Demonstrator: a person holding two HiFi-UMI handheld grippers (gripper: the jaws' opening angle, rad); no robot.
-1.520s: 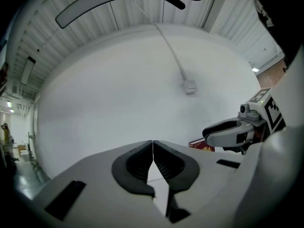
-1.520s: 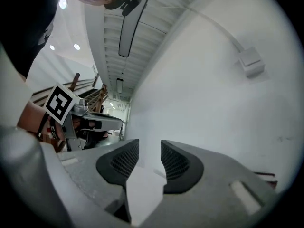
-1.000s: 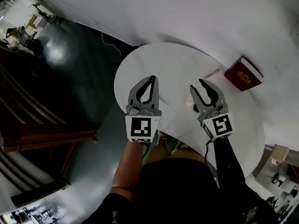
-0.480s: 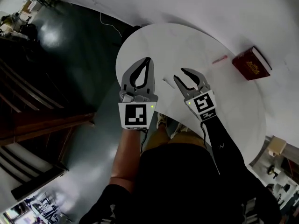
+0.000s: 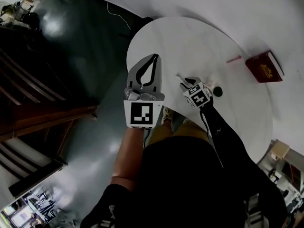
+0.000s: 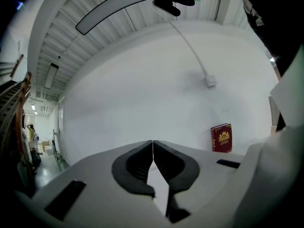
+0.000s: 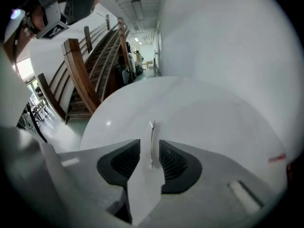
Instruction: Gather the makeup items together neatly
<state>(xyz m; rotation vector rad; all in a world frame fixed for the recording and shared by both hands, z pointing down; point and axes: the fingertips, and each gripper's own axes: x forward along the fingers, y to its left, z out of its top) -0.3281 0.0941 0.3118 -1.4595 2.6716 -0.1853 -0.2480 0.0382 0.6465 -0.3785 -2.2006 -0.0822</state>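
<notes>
lying between spread, just-closing right tongs [image 7: 149, 144]: thin silver stick [image 7: 152, 129]; left tongs [image 6: 153, 146] pressed together.

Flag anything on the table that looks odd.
Nothing spilled or broken, but the items lie scattered: a pink stick beside the red book, a dark round piece alone, and a slim white stick between the open jaws of the right tool, which have just been closing.
</notes>
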